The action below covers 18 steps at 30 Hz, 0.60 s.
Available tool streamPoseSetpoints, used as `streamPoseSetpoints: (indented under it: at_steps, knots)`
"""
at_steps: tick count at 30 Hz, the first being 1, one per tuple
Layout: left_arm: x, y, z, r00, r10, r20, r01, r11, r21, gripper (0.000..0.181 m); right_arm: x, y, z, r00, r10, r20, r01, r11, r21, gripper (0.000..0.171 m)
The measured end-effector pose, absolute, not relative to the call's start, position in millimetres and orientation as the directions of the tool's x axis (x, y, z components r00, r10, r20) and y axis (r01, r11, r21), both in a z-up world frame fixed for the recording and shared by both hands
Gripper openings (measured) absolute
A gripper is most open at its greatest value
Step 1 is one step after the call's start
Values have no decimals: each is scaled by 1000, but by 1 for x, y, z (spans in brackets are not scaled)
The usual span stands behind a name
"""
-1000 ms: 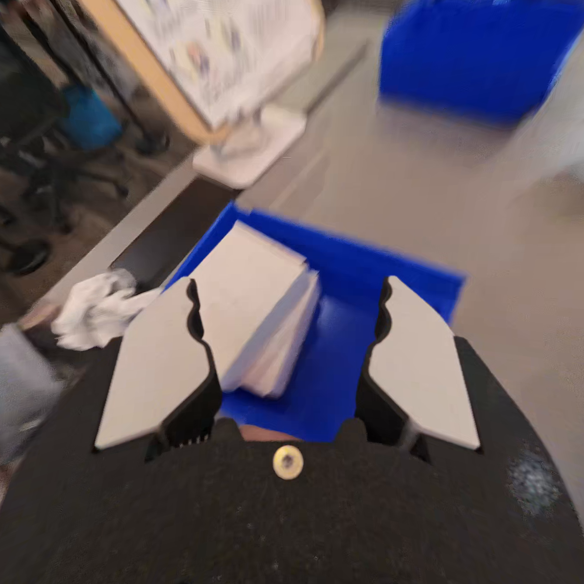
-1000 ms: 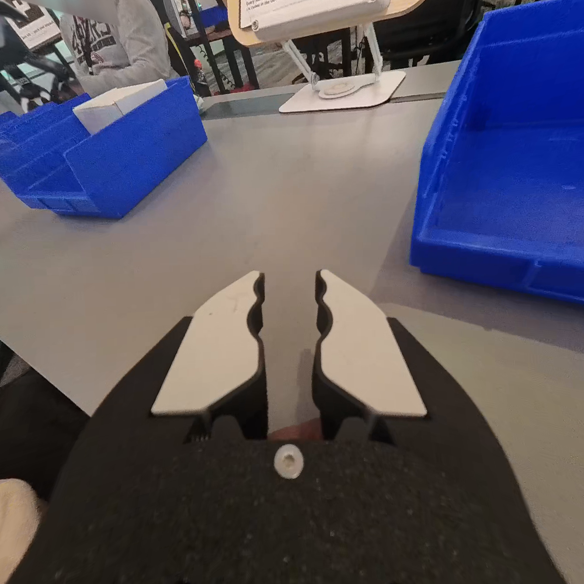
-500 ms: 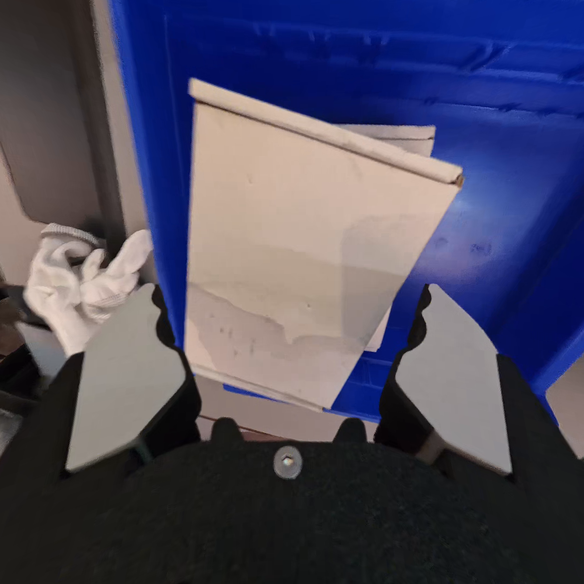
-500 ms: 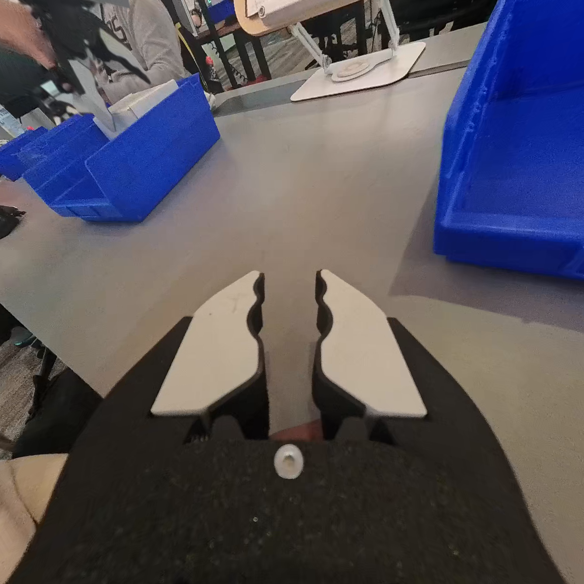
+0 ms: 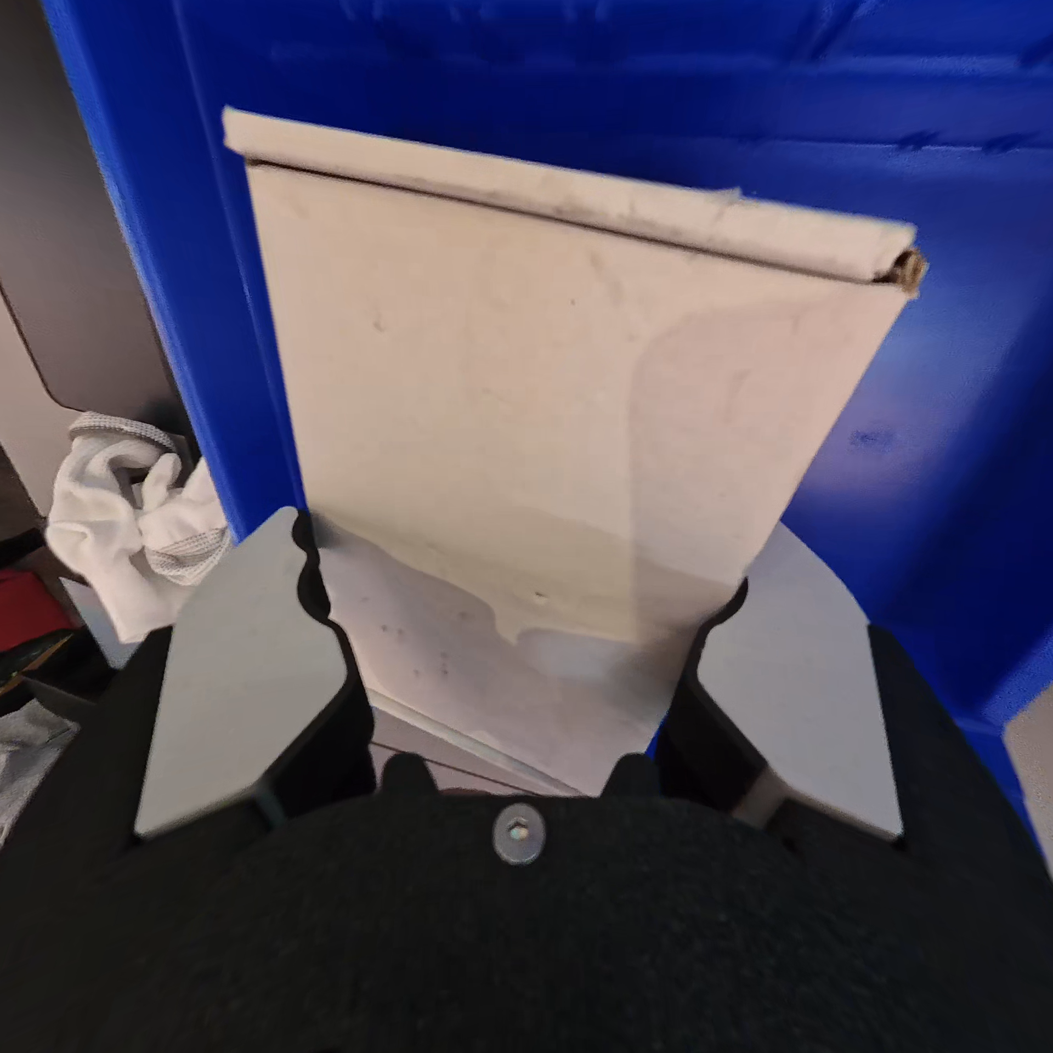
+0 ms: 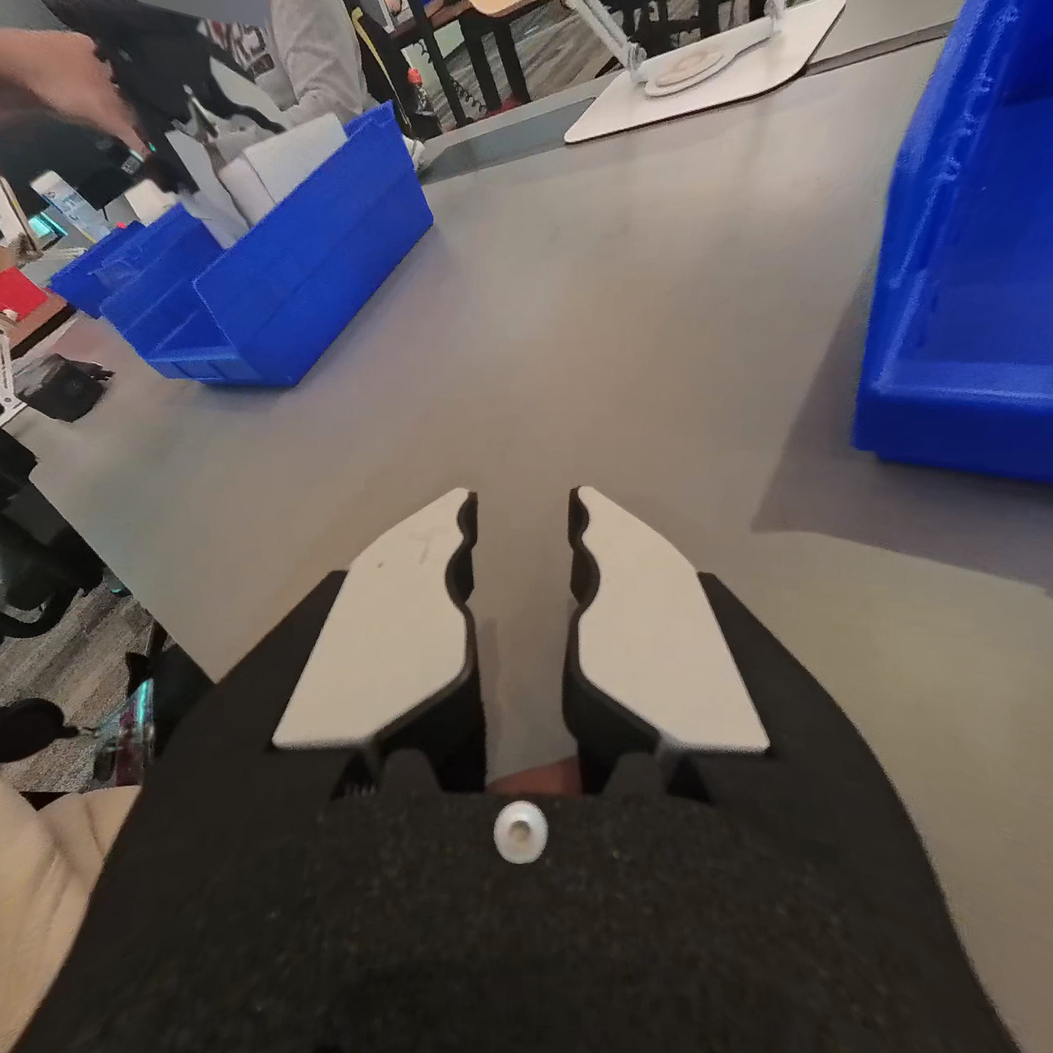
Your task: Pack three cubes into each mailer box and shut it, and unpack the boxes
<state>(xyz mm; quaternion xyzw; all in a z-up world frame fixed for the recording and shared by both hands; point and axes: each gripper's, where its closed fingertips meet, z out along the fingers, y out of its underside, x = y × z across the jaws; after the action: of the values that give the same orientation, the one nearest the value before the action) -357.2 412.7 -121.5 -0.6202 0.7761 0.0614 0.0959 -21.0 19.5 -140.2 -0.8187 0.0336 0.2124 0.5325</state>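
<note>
While my left gripper straddles a flat white mailer box in its blue bin, apparently just touching its sides, my right gripper idles narrowly open and empty over the table, so packing seems barely begun.

Two grippers, three blue bins (two ahead-left of the right tool, one ahead-right), one white mailer box visible between the left tool's fingers, one crumpled white glove to its left.
</note>
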Motion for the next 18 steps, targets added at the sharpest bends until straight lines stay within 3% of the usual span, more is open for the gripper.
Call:
streamPoseSetpoints:
  at_steps: [3,9,15,16,17,18]
  knots:
    - [-349,402,-89,-196,-947,-255,-974,218,-61,123,-23,19,-139,911,179,-371,-268,-427,-864,30]
    - [-280,338,-18,-217,-956,-197,-936,261,-236,121,-28,21,-136,907,207,-367,-257,-417,-872,30]
    - [-212,262,-47,-379,-921,-89,-905,389,-173,119,-62,22,-135,899,309,-310,-160,-426,-890,31]
    - [-202,250,-56,-410,-910,-65,-895,415,-161,103,-65,22,-135,904,319,-286,-135,-422,-897,32]
    - [-190,238,-63,-442,-896,-48,-880,444,-169,72,-68,22,-134,909,326,-258,-108,-413,-904,32]
    - [-177,227,-71,-469,-882,-32,-864,466,-189,54,-69,23,-133,917,330,-224,-78,-401,-913,33]
